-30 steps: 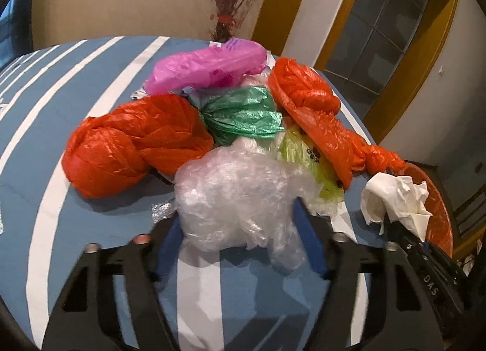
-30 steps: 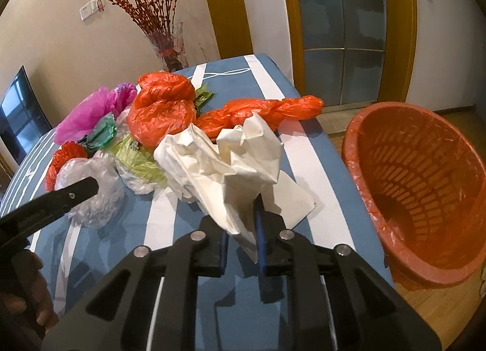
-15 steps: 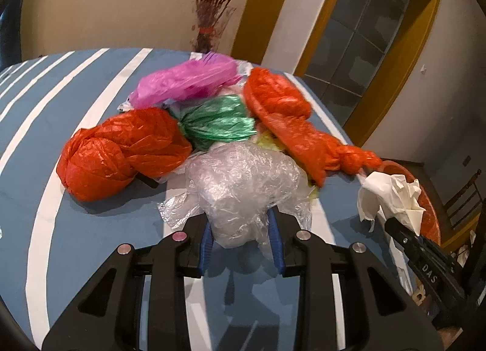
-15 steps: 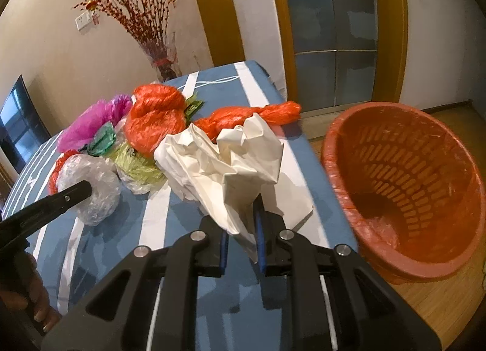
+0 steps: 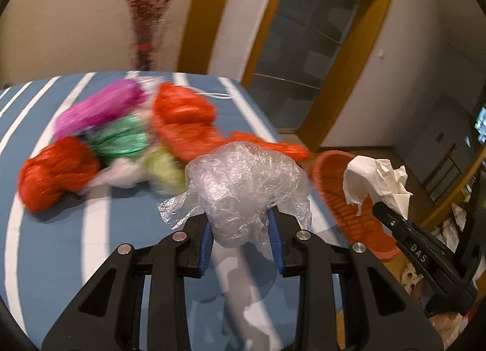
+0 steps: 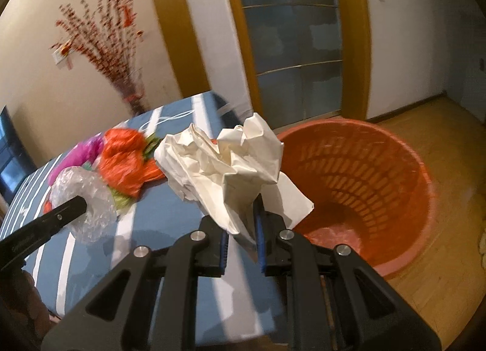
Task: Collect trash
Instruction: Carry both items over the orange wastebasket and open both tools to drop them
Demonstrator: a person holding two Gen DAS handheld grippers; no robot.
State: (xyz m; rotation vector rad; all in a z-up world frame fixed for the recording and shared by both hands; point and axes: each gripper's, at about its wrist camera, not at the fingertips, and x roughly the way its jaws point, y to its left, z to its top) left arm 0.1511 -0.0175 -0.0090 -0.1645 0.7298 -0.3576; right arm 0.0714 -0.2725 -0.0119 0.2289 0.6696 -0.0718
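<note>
My left gripper point(image 5: 240, 229) is shut on a crumpled clear plastic bag point(image 5: 246, 181) and holds it above the blue striped table point(image 5: 45, 247). The bag also shows in the right wrist view point(image 6: 88, 199). My right gripper point(image 6: 241, 223) is shut on a crumpled white paper point(image 6: 224, 165), held at the table's edge beside the orange basket point(image 6: 379, 175). The paper point(image 5: 376, 181) and basket point(image 5: 343, 199) also show at the right of the left wrist view.
A pile of bags lies on the table: two orange point(image 5: 57, 168) point(image 5: 185, 120), a magenta point(image 5: 100, 111), a green point(image 5: 121, 138), a yellow-green point(image 5: 164, 165). A vase of red branches point(image 6: 130, 99) stands at the far edge. The basket stands on the wooden floor point(image 6: 449, 260).
My left gripper closed on the clear bag, lifted it and swung right toward the basket. My right gripper carried the white paper up and right, closer to the basket.
</note>
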